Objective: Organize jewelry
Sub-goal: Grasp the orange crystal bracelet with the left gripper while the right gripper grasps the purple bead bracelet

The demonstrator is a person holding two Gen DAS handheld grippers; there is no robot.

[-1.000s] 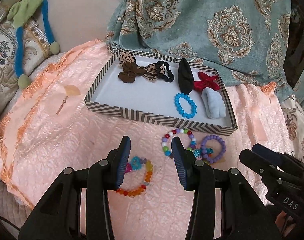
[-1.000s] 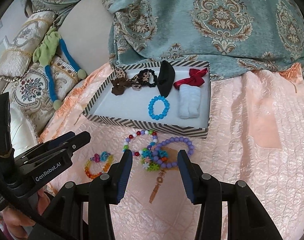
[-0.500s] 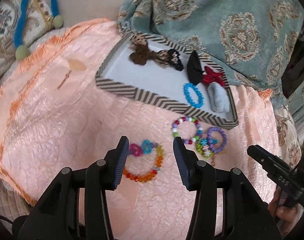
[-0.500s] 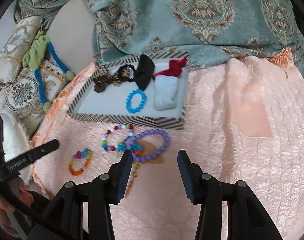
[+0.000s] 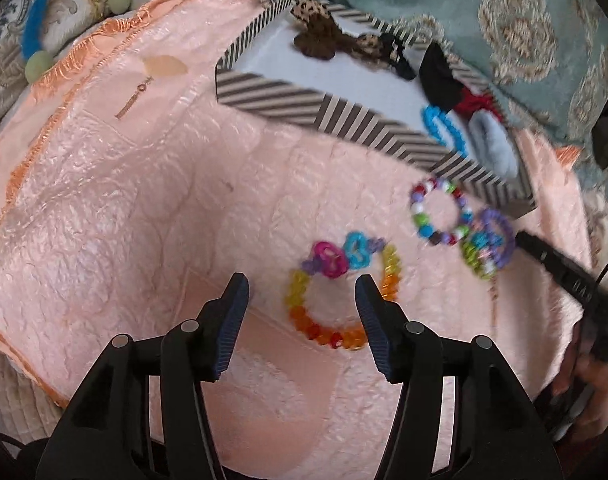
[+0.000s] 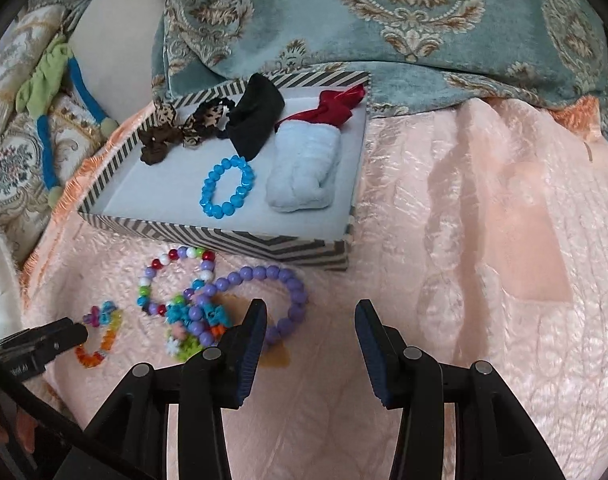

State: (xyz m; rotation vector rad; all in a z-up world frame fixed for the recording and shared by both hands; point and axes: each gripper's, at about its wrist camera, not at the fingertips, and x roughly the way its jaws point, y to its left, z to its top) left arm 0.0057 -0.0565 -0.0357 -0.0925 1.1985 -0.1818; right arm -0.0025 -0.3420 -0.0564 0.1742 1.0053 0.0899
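From the left wrist, we judge a pickup is in hand: the left gripper (image 5: 302, 304) is opening over the orange bracelet (image 5: 339, 292) — nothing pinched yet. From the right wrist, the right gripper (image 6: 309, 332) stands apart beside the purple bracelet (image 6: 280, 300); next — into the striped tray (image 6: 224, 236).

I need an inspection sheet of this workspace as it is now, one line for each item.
Surface: peach quilted bedspread, wrinkled.
Job's things: striped tray holds blue bead bracelet, hair bows, black scrunchie, pale blue fluffy roll. On the spread: orange bead bracelet, multicolour bead bracelet, purple bead bracelet, small bright charm bracelet.
Clutter: green and blue fabric piece on a cushion.
Grippers: left gripper jaws opening over the orange bead bracelet, not gripping; right gripper open, empty.
Cables: thin dark cable at right edge.
Surroundings: teal patterned blanket.
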